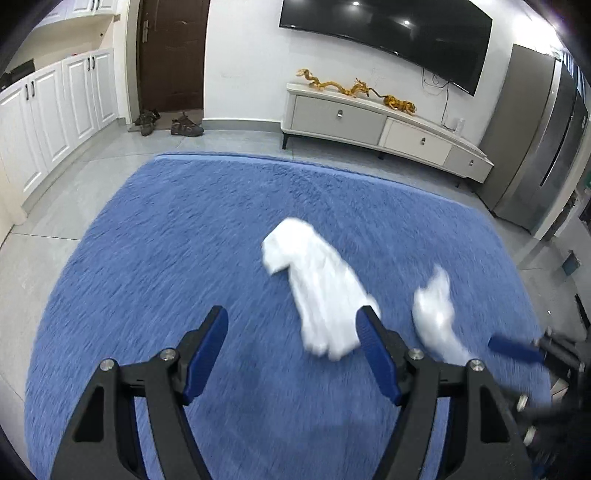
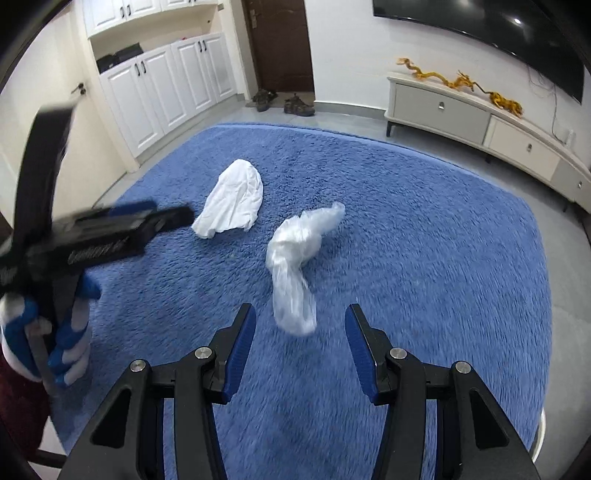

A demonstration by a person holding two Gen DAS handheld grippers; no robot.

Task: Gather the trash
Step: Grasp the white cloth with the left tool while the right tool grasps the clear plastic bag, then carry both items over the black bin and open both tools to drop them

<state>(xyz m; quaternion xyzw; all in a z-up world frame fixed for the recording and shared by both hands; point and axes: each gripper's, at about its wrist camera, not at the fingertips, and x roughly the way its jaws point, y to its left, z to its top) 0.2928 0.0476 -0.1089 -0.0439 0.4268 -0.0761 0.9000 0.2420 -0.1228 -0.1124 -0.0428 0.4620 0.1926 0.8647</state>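
Note:
Two pieces of trash lie on the blue carpet (image 1: 184, 229). A crumpled white paper towel (image 1: 317, 288) lies just ahead of my left gripper (image 1: 291, 315), near its right finger; it also shows in the right wrist view (image 2: 232, 205). A clear crumpled plastic bag (image 2: 295, 258) lies just ahead of my right gripper (image 2: 300, 314); it also shows in the left wrist view (image 1: 437, 317). Both grippers are open and empty above the carpet. My left gripper shows blurred at the left of the right wrist view (image 2: 173, 216), and my right gripper at the right edge of the left wrist view (image 1: 513, 349).
A low TV cabinet (image 1: 380, 122) with gold ornaments stands against the far wall under a TV (image 1: 388, 33). White cupboards (image 1: 48, 110) line the left side. Shoes (image 1: 186, 125) sit by a brown door. A steel fridge (image 1: 539, 147) stands at the right. Grey tile floor (image 1: 44, 251) surrounds the carpet.

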